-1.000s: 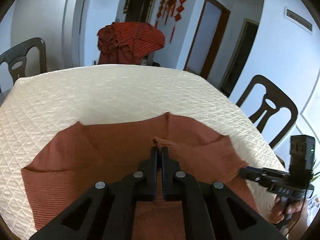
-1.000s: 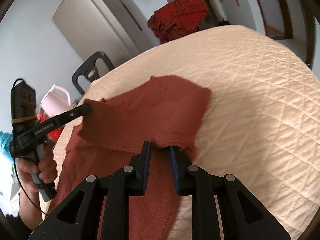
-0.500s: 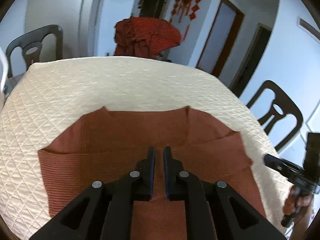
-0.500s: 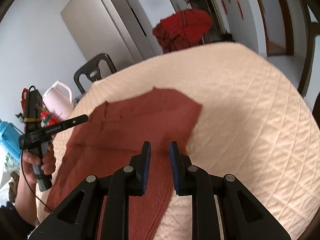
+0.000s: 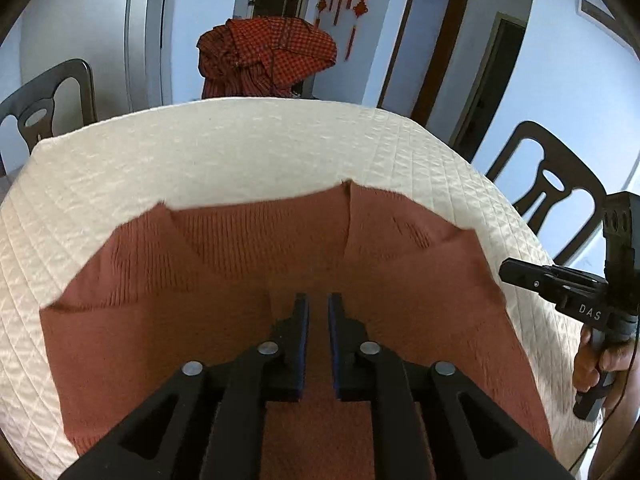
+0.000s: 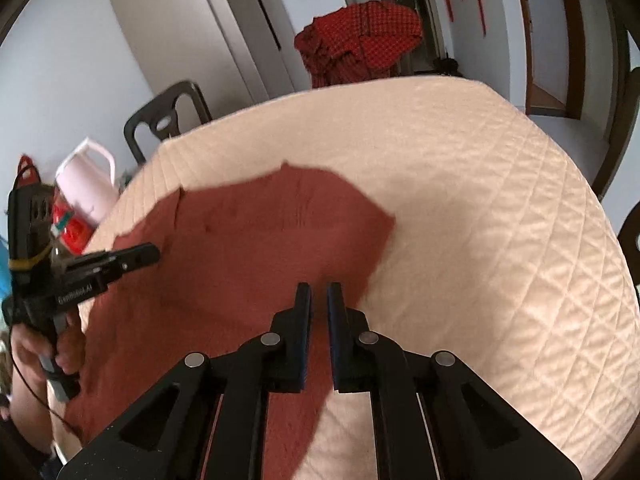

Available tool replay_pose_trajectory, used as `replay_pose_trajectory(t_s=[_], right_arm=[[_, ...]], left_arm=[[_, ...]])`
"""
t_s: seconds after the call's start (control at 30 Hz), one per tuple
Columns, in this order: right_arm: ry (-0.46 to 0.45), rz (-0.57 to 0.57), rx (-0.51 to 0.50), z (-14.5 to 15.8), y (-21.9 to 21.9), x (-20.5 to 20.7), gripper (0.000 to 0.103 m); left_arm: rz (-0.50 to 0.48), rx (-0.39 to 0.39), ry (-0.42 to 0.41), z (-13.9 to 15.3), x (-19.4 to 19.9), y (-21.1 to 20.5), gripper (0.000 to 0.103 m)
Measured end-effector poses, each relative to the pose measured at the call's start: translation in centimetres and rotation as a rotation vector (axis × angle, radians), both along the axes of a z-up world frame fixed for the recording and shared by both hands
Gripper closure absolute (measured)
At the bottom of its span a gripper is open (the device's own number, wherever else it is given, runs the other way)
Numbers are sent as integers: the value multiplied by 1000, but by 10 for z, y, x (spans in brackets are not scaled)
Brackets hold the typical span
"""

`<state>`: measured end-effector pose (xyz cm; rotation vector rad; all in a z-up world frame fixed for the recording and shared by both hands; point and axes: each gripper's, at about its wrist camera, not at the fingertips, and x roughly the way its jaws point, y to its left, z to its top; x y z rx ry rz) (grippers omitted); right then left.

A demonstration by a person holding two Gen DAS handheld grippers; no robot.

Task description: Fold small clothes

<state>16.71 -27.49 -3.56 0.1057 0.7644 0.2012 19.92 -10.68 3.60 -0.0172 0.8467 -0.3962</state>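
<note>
The rust-red knit garment (image 5: 248, 292) lies flat on the cream quilted table cover (image 5: 224, 152), both sleeves folded in over its body. The left gripper (image 5: 318, 308) hangs above the garment's middle, its jaws slightly parted with nothing between them. The right gripper (image 6: 319, 296) hangs over the garment's right edge, likewise parted and gripping nothing. A red checked cloth (image 5: 268, 52) drapes a chair beyond the table.
</note>
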Motion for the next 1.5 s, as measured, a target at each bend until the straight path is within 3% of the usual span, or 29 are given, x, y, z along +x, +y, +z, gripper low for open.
replay_pose_trajectory(t_s=[0.03,0.1,0.27,0.47,0.6,0.67,0.83,0.97,1.07,1.17,1.33,1.4,1.47,1.5], right_arm=[[5,-6,-8,-2,0,9,94],[41,-36,-32,-12,-4,27,94],[50,-56,1,-18,-14,35,94],[14,-7,-15,-3,-3,0,94],[45,45,-107,-18,12,-10,94],[51,35,-103,-18,11,-11,94],[27,47,-128,-5,15,-29,94],[37,59,-83,-6,13,-47,93],[32,81,-50,-5,13,-63,86],[22,80,-57,-1,15,-73,85],[4,79,-56,6,16,-90,85],[-1,79,-44,7,15,-99,84],[-6,77,-32,6,14,-108,78],[-8,76,-27,5,14,-113,65]], left_arm=[[7,10,4,-3,6,-2,77],[33,49,47,-20,20,-4,77],[51,7,50,-27,23,9,75],[22,1,27,-12,-13,22,75],[-3,10,44,-27,-23,27,73],[20,0,54,-24,-25,30,73],[80,20,-18,-7,-53,56,73],[146,-6,6,-13,-77,96,73],[172,-5,6,-14,-92,110,73],[185,-13,-5,-14,-105,120,72],[220,-33,-28,-9,-130,130,55],[228,-40,-31,-9,-138,132,53],[225,-45,-26,-11,-147,133,53],[223,-46,-23,-12,-151,134,52]])
